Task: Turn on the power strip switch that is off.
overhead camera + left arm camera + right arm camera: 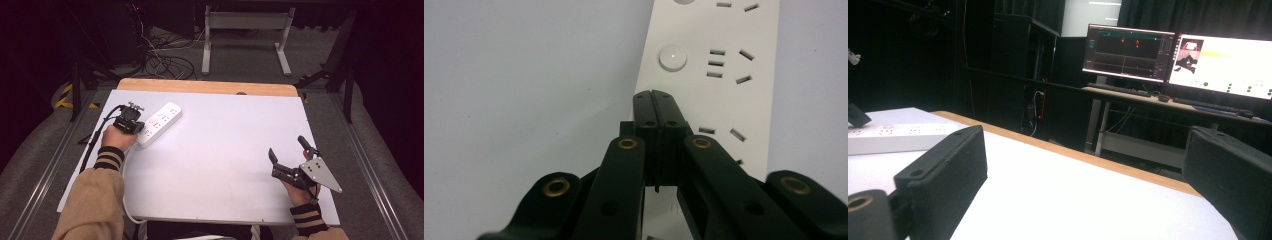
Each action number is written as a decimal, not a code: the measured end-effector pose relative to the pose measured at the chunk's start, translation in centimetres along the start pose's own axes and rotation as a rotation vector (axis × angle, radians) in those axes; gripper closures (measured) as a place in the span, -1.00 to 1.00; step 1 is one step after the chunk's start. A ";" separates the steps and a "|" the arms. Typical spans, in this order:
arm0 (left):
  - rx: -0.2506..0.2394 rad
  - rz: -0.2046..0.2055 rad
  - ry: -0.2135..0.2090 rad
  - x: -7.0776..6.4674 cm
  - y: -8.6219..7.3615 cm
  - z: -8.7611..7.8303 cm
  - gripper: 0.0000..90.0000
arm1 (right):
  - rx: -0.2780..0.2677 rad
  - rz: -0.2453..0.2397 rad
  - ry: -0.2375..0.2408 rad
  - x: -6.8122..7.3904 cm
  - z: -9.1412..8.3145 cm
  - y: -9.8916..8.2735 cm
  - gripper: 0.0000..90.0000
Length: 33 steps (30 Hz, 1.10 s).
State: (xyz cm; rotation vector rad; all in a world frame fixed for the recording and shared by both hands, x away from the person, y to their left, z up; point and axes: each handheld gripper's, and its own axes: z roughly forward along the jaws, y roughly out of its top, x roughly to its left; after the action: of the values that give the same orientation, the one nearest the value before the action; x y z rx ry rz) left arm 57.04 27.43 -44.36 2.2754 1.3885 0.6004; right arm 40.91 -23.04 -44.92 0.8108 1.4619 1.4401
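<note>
Left gripper (655, 95) (jaws pressed together, empty) overhangs power strip's (159, 123) long edge; right gripper (289, 150) gapes wide, empty.

Tan sleeves, striped cuffs; black fingers (659, 107) with brass rivets
</note>
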 end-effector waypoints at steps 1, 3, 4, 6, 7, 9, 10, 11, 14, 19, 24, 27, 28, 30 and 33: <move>-0.001 0.001 0.005 0.0 0.0 0.0 1.00 | -0.002 -0.005 0.002 0.0 0.0 0.0 -0.89; -0.001 -0.013 -0.005 0.1 0.0 0.0 1.00 | -0.004 -0.006 0.005 0.1 0.0 0.0 -0.89; -0.020 -0.028 -0.024 0.3 -0.3 0.0 1.00 | -0.006 -0.006 0.006 0.1 -0.1 0.1 -0.89; -0.023 -0.026 -0.023 0.3 -0.4 0.0 1.00 | -0.009 -0.007 0.005 0.1 -0.1 0.1 -0.89; -0.021 -0.023 -0.017 0.2 -0.3 0.0 1.00 | -0.008 -0.006 0.003 0.0 -0.1 0.1 -0.89; -0.015 -0.013 -0.012 0.2 -0.2 0.0 1.00 | -0.006 -0.003 0.000 0.0 -0.2 0.1 -0.89; -0.012 -0.013 -0.013 0.2 -0.2 0.0 1.00 | -0.008 -0.002 0.000 0.0 -0.2 0.1 -0.89; -0.014 -0.014 -0.016 0.2 -0.2 0.0 1.00 | -0.008 -0.002 0.000 0.0 -0.2 0.1 -0.89; -0.017 -0.022 -0.024 0.3 -0.3 0.0 1.00 | -0.007 -0.002 -0.004 0.0 -0.3 0.1 -0.89; -0.021 -0.021 -0.019 0.2 -0.3 0.0 1.00 | -0.005 -0.009 -0.003 0.0 -0.3 0.1 -0.89; -0.021 -0.022 -0.019 0.2 -0.3 0.0 1.00 | -0.005 -0.003 -0.004 0.0 -0.2 0.1 -0.89; -0.023 -0.023 -0.015 0.2 -0.3 0.0 1.00 | -0.004 -0.003 -0.003 0.0 -0.2 0.1 -0.89; -0.023 -0.023 -0.015 0.2 -0.3 0.0 1.00 | -0.004 -0.003 -0.003 0.0 -0.2 0.1 -0.89; -0.025 -0.023 -0.015 0.2 -0.3 0.0 1.00 | -0.005 -0.005 -0.001 0.0 -0.2 0.1 -0.89; -0.024 -0.021 -0.020 0.3 -0.4 0.0 1.00 | -0.005 -0.005 0.000 0.0 -0.2 0.1 -0.89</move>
State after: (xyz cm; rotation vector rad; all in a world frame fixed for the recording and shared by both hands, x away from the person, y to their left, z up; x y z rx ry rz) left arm 56.91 27.85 -44.50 2.2399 1.3863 0.5823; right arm 40.74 -23.05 -44.87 0.8038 1.4587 1.4395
